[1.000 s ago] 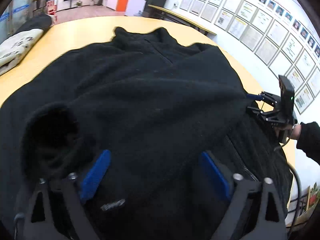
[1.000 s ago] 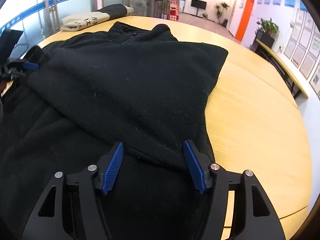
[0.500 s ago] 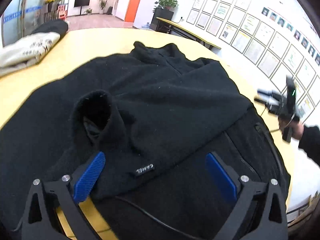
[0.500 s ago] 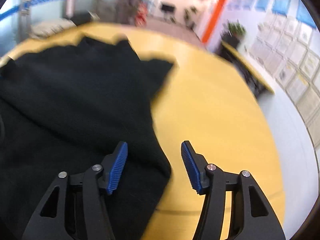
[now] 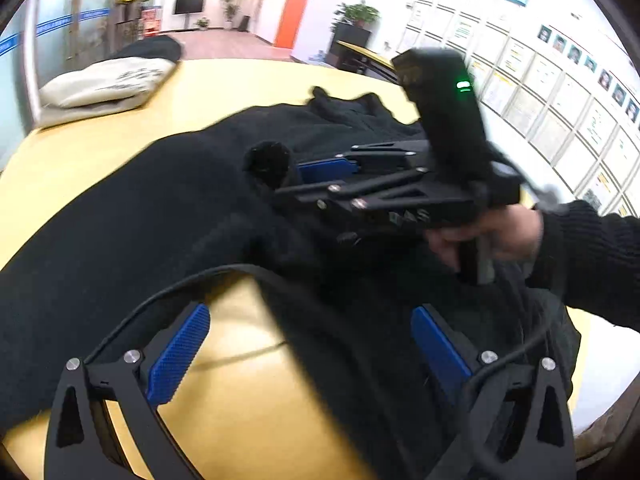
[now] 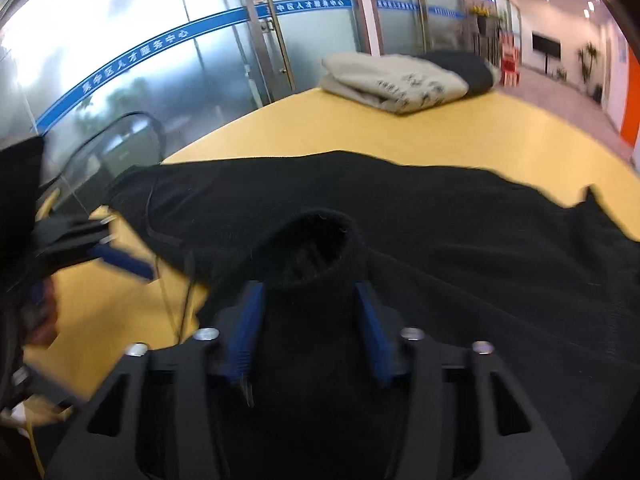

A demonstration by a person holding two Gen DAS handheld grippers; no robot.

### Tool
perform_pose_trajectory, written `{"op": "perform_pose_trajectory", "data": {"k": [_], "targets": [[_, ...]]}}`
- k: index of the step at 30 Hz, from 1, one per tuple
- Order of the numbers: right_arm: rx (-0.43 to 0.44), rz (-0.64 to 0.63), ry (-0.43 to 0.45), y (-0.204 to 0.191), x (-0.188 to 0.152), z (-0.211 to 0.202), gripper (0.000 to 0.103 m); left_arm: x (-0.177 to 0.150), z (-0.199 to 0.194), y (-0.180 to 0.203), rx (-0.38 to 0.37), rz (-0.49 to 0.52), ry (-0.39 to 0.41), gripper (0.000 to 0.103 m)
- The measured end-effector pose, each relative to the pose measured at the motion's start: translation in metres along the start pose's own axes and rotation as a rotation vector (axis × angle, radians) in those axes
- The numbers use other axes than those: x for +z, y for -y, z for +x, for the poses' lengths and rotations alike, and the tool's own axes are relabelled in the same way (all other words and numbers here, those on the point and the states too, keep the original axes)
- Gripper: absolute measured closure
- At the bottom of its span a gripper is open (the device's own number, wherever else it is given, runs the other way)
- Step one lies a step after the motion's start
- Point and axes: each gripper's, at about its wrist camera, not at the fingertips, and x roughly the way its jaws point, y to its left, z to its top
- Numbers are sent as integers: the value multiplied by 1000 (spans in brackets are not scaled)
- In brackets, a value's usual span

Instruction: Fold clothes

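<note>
Gripping the sleeve cuff [image 6: 316, 248] at lower centre, the right gripper [image 6: 310, 320] jaws have just been closing on it. Black fleece jacket [image 5: 160, 216] sprawls mid-frame: soft, light, floppy. Left gripper [image 5: 308, 344] jaws stand apart, empty.

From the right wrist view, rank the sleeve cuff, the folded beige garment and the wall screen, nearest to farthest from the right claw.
1. Sleeve cuff: between the right claw's fingers, which have just been closing around it.
2. Folded beige garment: on the table's far edge, upper centre.
3. Wall screen: down the corridor, upper right.
</note>
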Motion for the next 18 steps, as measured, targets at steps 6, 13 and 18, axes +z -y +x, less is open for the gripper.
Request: {"op": "perform_pose_trajectory", "data": {"k": [6,13,18], "targets": [[80,-122,-4,-61,5,-4,25,-20,-39,-48,38,-84,42,0],[85,-73,74,-67,-8,-67,21,0,-43,-49,-10,-57,86,0],[-187,137,90,5,-66,-169,19,55,-6,-12,-157,54,156,0]]}}
